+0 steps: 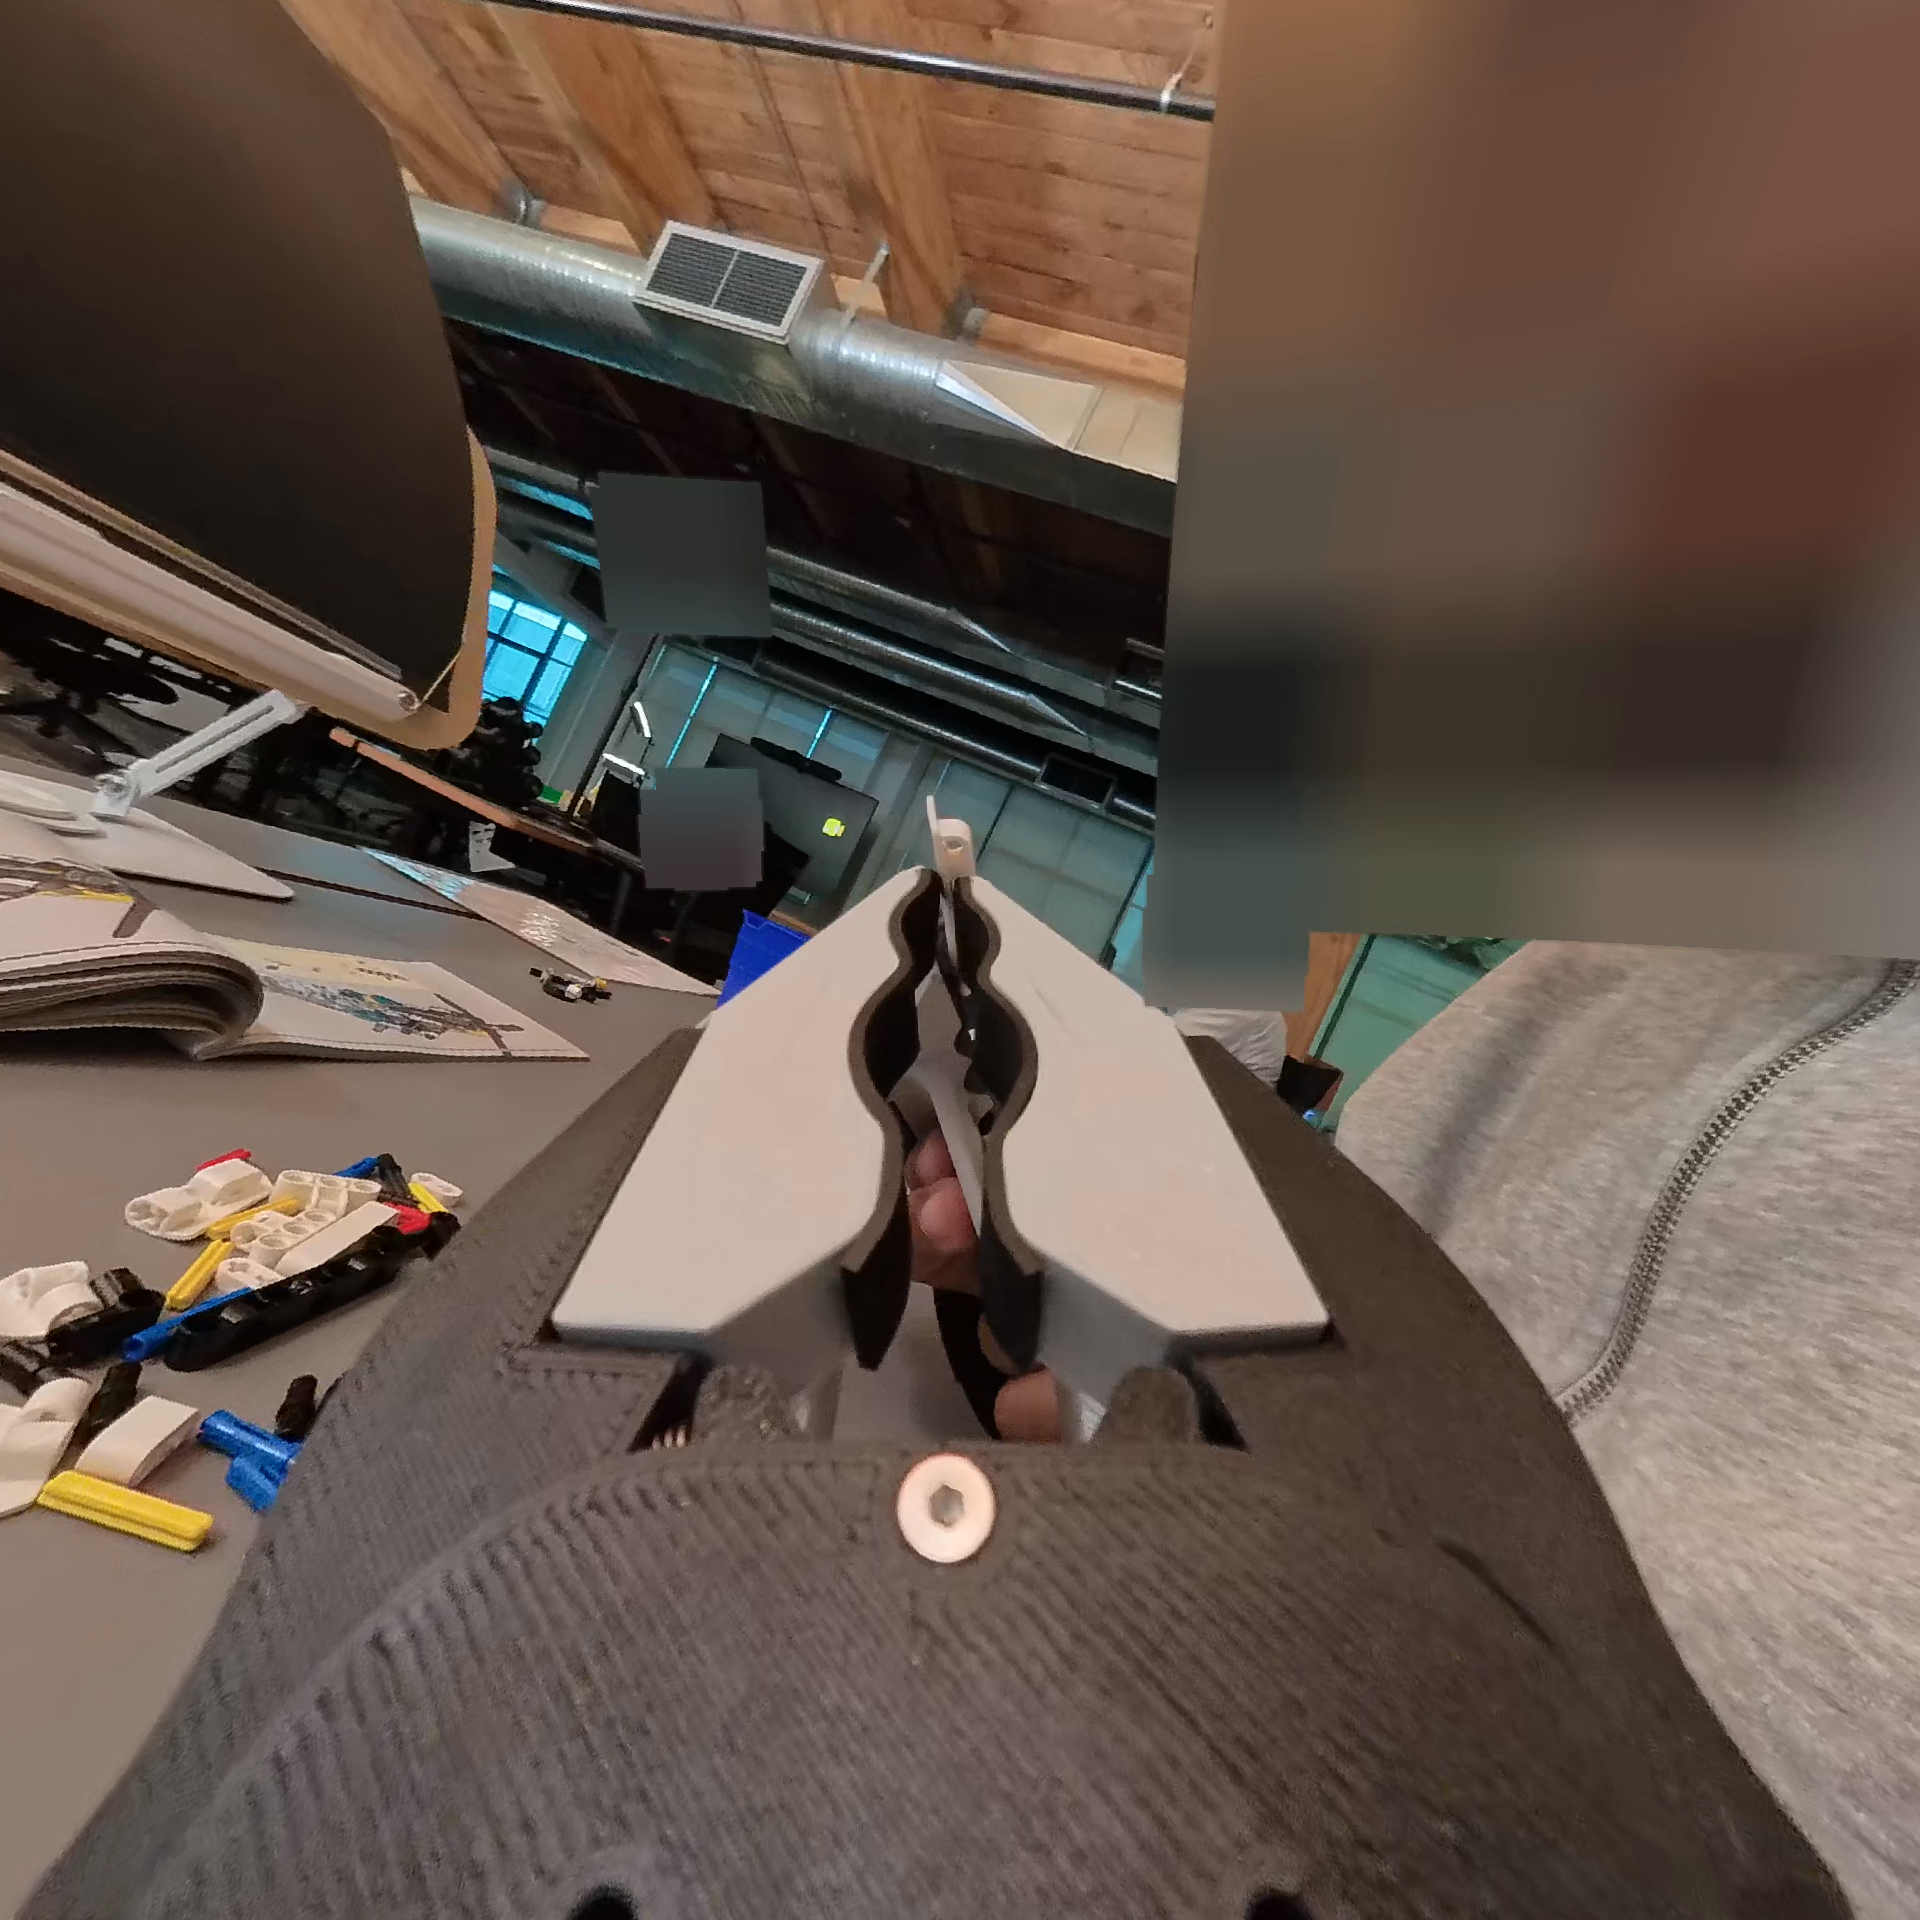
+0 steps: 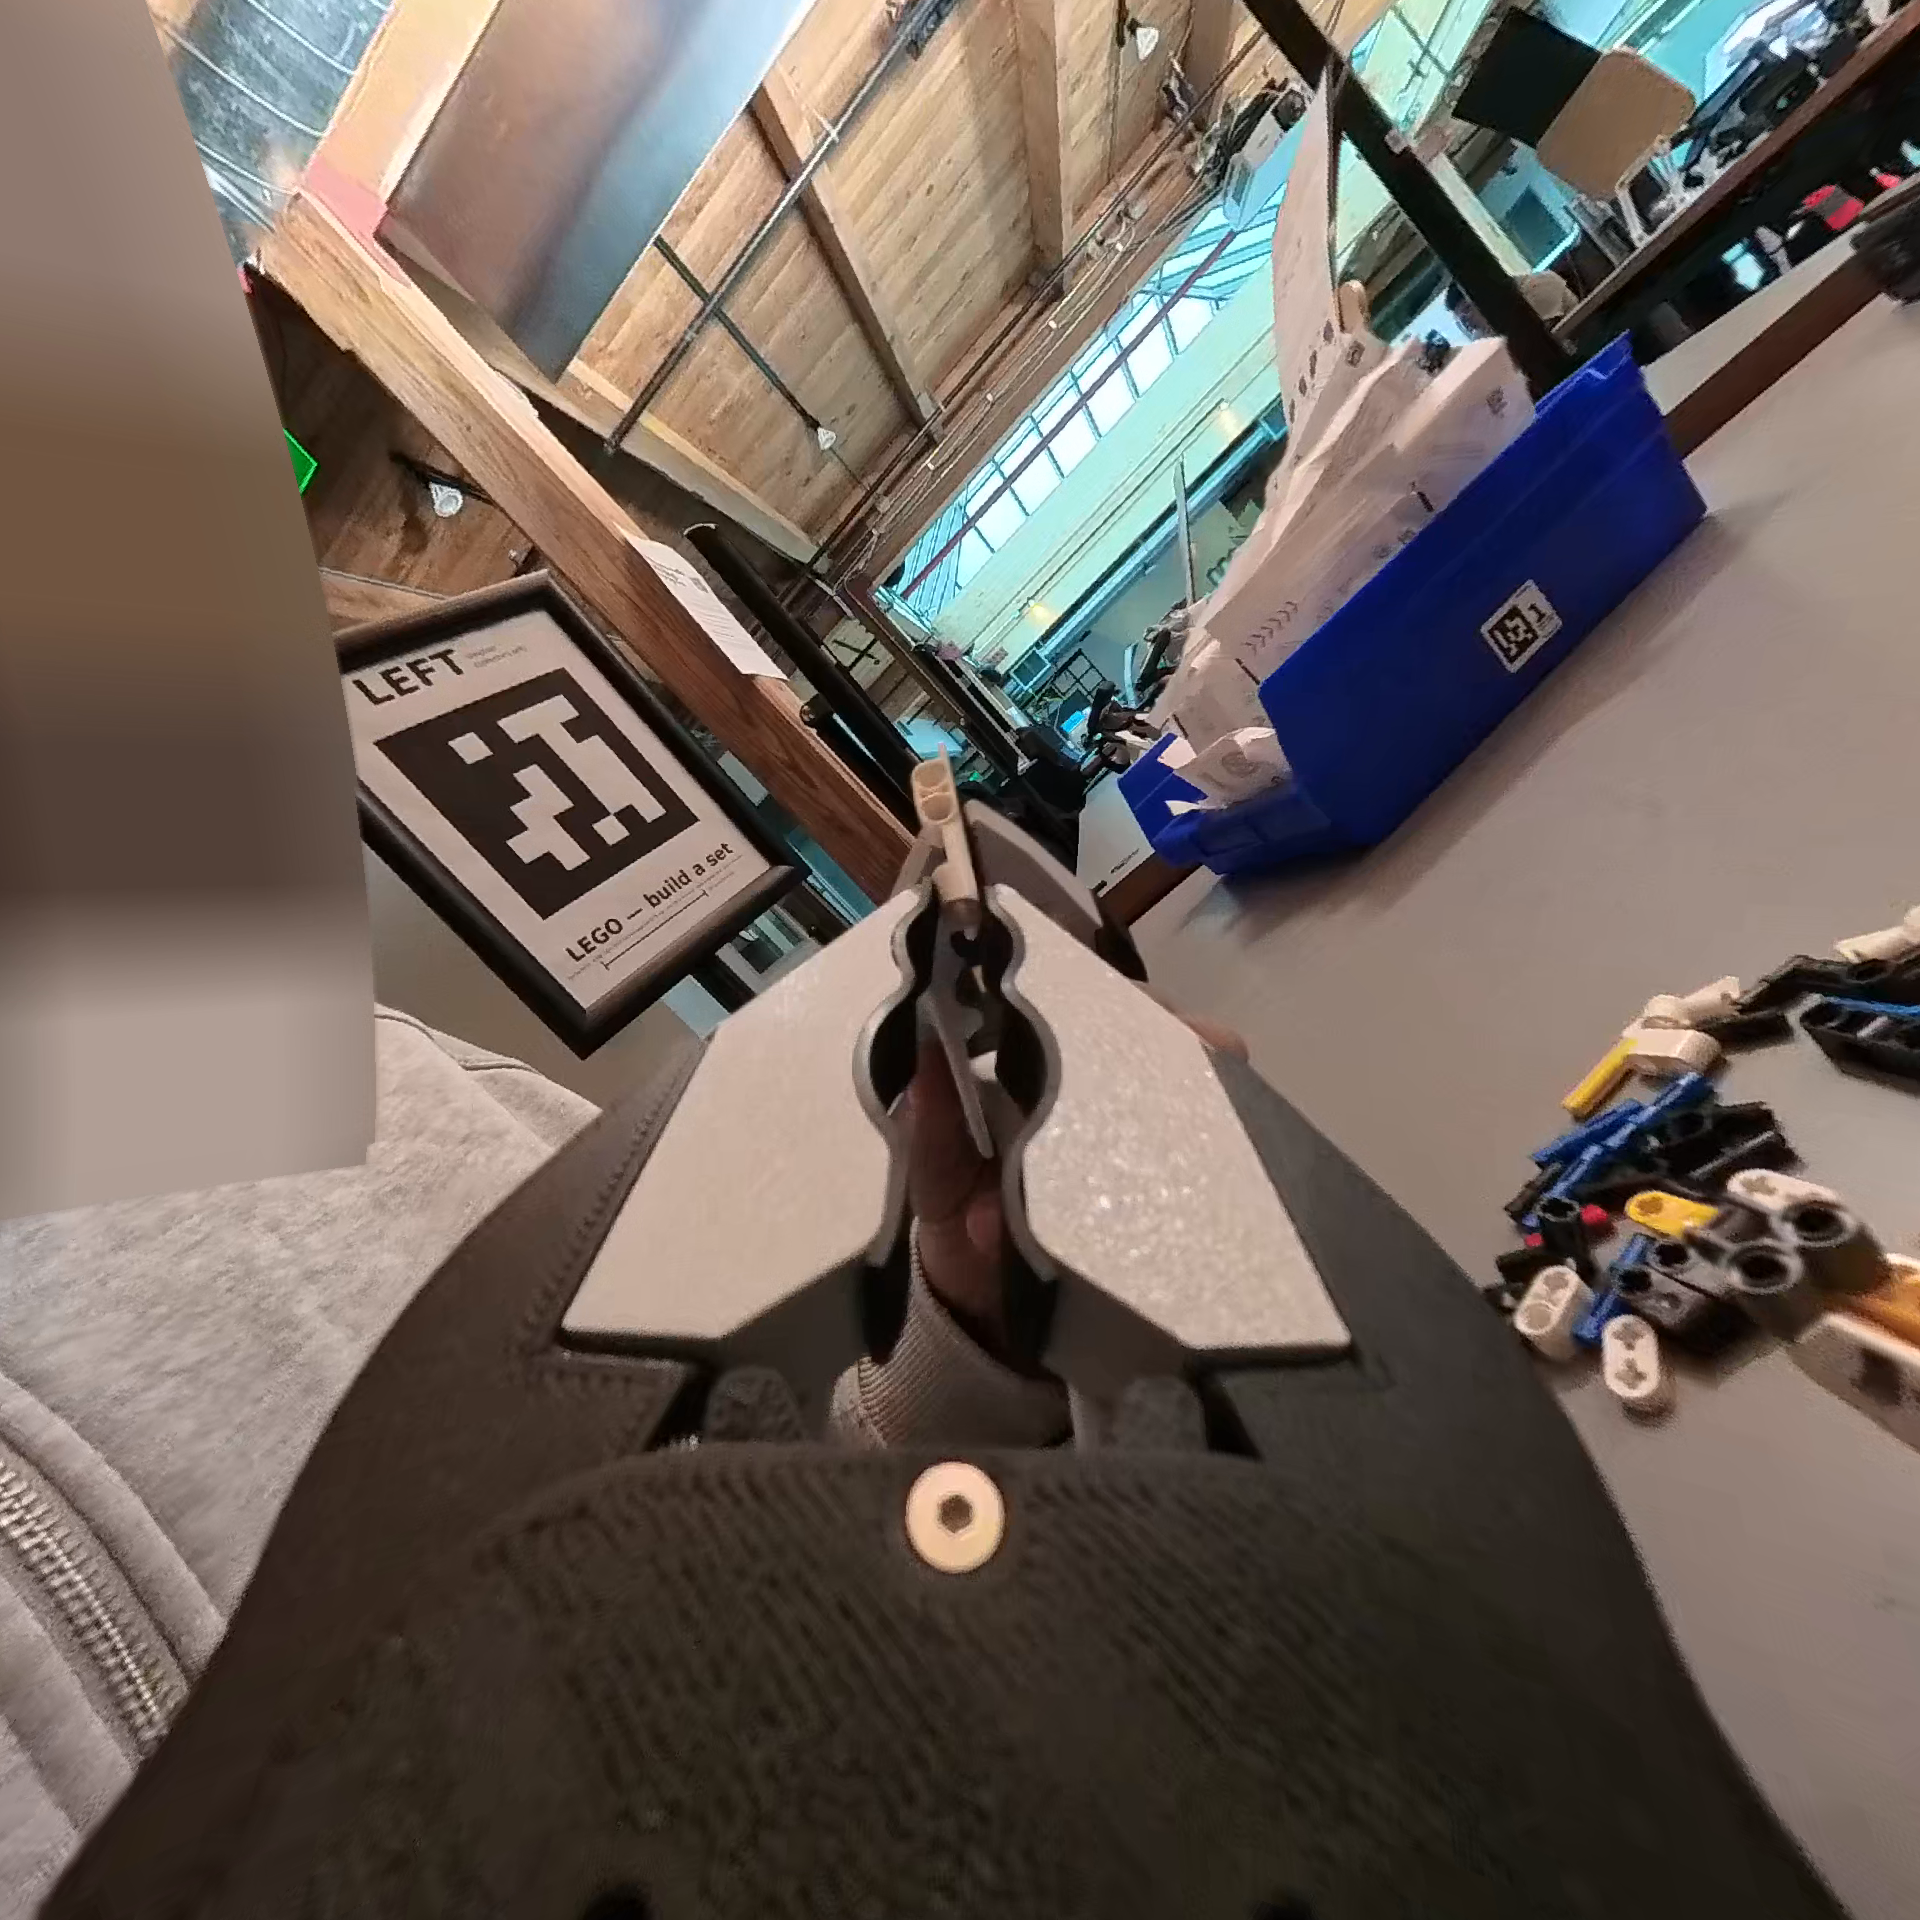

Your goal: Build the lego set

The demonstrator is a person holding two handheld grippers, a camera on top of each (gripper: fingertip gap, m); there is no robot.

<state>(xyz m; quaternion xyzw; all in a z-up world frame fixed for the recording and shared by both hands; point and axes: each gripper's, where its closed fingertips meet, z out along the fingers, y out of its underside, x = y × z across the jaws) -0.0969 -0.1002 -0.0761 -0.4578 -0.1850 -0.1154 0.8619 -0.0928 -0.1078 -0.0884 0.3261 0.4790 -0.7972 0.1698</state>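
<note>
Both raised off the surface (image 1: pixel 436 1081): left hand-held gripper (image 1: pixel 948 883) is clenched on a small white lego piece (image 1: pixel 951 840) at frame centre, right hand-held gripper (image 2: pixel 951 899) pinches a white piece (image 2: pixel 940 821) too. Loose lego parts (image 1: pixel 260 1247) sit lower left, blue bin (image 2: pixel 1475 634) upper right

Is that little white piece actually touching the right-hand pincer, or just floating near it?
Touching. In the right wrist view the white piece pokes out from between the right gripper's closed fingers, which clamp its lower end with no gap visible.
</note>
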